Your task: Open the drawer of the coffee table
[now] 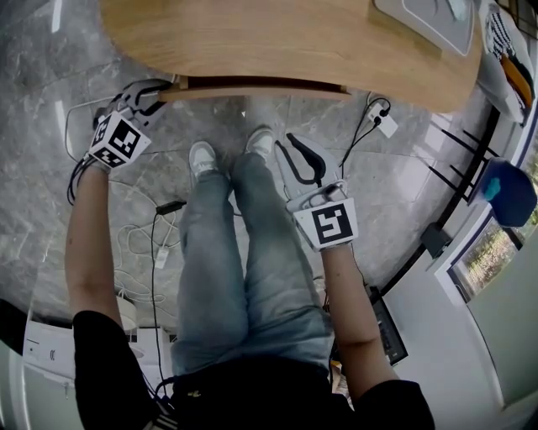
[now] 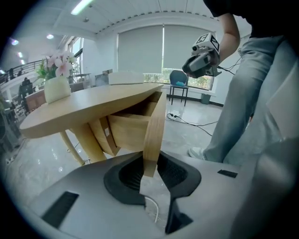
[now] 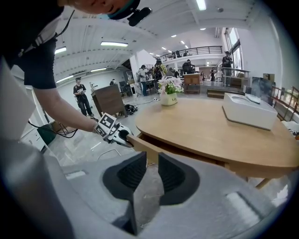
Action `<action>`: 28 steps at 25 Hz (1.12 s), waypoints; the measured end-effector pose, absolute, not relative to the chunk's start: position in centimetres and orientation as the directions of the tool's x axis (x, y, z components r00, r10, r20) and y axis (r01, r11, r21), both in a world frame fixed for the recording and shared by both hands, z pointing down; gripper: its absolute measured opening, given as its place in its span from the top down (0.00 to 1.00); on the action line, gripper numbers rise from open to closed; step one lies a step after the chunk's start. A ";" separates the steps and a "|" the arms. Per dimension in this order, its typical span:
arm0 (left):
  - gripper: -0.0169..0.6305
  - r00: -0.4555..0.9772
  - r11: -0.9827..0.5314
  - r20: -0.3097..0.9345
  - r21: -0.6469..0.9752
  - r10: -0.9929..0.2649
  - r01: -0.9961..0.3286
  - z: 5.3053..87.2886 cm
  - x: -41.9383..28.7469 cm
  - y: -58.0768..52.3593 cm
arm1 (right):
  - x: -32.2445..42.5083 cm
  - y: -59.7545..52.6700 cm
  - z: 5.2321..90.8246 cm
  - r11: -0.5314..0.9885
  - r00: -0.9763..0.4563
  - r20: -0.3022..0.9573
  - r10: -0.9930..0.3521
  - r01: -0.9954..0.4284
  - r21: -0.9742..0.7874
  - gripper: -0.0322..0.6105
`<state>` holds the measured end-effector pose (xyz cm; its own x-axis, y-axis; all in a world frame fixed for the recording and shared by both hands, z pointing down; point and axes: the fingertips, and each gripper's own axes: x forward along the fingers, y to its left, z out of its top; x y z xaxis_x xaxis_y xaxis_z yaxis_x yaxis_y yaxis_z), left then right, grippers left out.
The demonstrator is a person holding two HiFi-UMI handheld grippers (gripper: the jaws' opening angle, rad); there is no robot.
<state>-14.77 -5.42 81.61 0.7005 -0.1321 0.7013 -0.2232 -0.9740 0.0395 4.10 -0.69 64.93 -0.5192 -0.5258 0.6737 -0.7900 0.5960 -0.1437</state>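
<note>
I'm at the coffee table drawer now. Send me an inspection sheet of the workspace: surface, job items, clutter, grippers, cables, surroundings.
Surface: wooden table top, carrying a white box and a flower pot.
Job's things: the drawer front stands out from the table, so the drawer is partly open.
Clutter: nothing seen near the drawer.
Grippers: left gripper shut on the end of the drawer front. Right gripper open and empty, held over the person's legs.
Cables: loose white and black cables on the floor. A white power strip with a black lead lies near the table.
Surroundings: grey marble floor, blue chair, people in the background.
</note>
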 end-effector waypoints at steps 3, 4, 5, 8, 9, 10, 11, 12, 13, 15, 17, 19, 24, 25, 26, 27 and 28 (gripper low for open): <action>0.82 0.691 -0.970 0.710 0.046 -0.137 -0.239 81.7 -14.6 -5.6 | 5.0 -1.3 65.7 0.608 -0.502 0.688 -0.524 -0.786 -0.111 0.76; 0.82 0.690 -0.970 0.711 0.044 -0.138 -0.239 81.5 -14.5 -5.7 | 5.5 -1.6 65.9 0.613 -0.496 0.687 -0.532 -0.784 -0.091 0.75; 0.82 0.686 -0.970 0.714 0.044 -0.138 -0.241 81.3 -14.5 -5.7 | 6.2 -2.0 66.2 0.617 -0.486 0.688 -0.539 -0.784 -0.070 0.75; 0.82 0.668 -0.962 0.730 0.058 -0.142 -0.267 81.7 -14.7 -5.5 | 9.2 -3.1 67.7 0.605 -0.430 0.716 -0.550 -0.796 -0.015 0.72; 0.82 0.665 -0.960 0.733 0.060 -0.144 -0.274 81.8 -14.7 -5.5 | 10.4 -3.4 68.5 0.598 -0.407 0.730 -0.549 -0.802 0.003 0.72; 0.82 0.662 -0.958 0.735 0.062 -0.147 -0.281 81.9 -14.6 -5.5 | 11.5 -3.6 69.3 0.590 -0.383 0.744 -0.547 -0.807 0.018 0.70; 0.81 0.659 -0.956 0.737 0.063 -0.150 -0.288 81.9 -14.6 -5.5 | 12.6 -3.9 70.1 0.582 -0.361 0.757 -0.545 -0.813 0.032 0.70; 0.81 0.656 -0.953 0.739 0.064 -0.154 -0.295 81.9 -14.6 -5.5 | 13.7 -4.1 70.8 0.573 -0.339 0.767 -0.545 -0.818 0.046 0.68; 0.81 0.652 -0.951 0.742 0.063 -0.157 -0.302 81.9 -14.6 -5.5 | 14.7 -4.4 71.4 0.566 -0.318 0.775 -0.546 -0.822 0.061 0.67; 0.81 0.646 -0.950 0.745 0.056 -0.164 -0.306 81.7 -14.5 -5.7 | 16.6 -4.9 72.4 0.550 -0.278 0.788 -0.549 -0.830 0.090 0.65; 0.81 0.644 -0.954 0.747 0.043 -0.165 -0.295 81.2 -14.0 -6.0 | 18.4 -5.2 73.3 0.532 -0.240 0.802 -0.547 -0.839 0.112 0.64; 0.81 0.633 -0.952 0.757 0.048 -0.162 -0.302 81.4 -14.1 -5.9 | 20.0 -5.5 74.3 0.521 -0.205 0.820 -0.534 -0.843 0.129 0.60; 0.80 0.613 -0.947 0.771 0.045 -0.170 -0.318 81.0 -13.9 -6.2 | 21.3 -6.6 76.0 0.552 -0.196 0.847 -0.495 -0.824 0.132 0.57; 0.80 0.606 -0.941 0.776 0.050 -0.173 -0.333 81.3 -14.1 -6.1 | 21.3 -6.8 76.3 0.563 -0.204 0.849 -0.487 -0.817 0.127 0.57; 0.80 0.598 -0.935 0.782 0.056 -0.177 -0.349 81.6 -14.3 -5.9 | 21.2 -6.8 76.7 0.577 -0.211 0.853 -0.477 -0.807 0.123 0.57; 0.80 0.590 -0.930 0.787 0.060 -0.179 -0.361 81.8 -14.5 -5.7 | 21.1 -6.9 77.0 0.593 -0.217 0.857 -0.467 -0.796 0.122 0.57; 0.80 0.584 -0.928 0.791 0.060 -0.180 -0.368 82.0 -14.7 -5.7 | 21.1 -7.0 77.3 0.610 -0.221 0.860 -0.460 -0.783 0.125 0.57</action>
<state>-14.68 -5.68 81.96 0.5840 -0.1805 0.7915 -0.3680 -0.9279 0.0599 21.07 -6.98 77.32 -0.2210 -0.4599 0.8601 -0.7825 0.6099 0.1251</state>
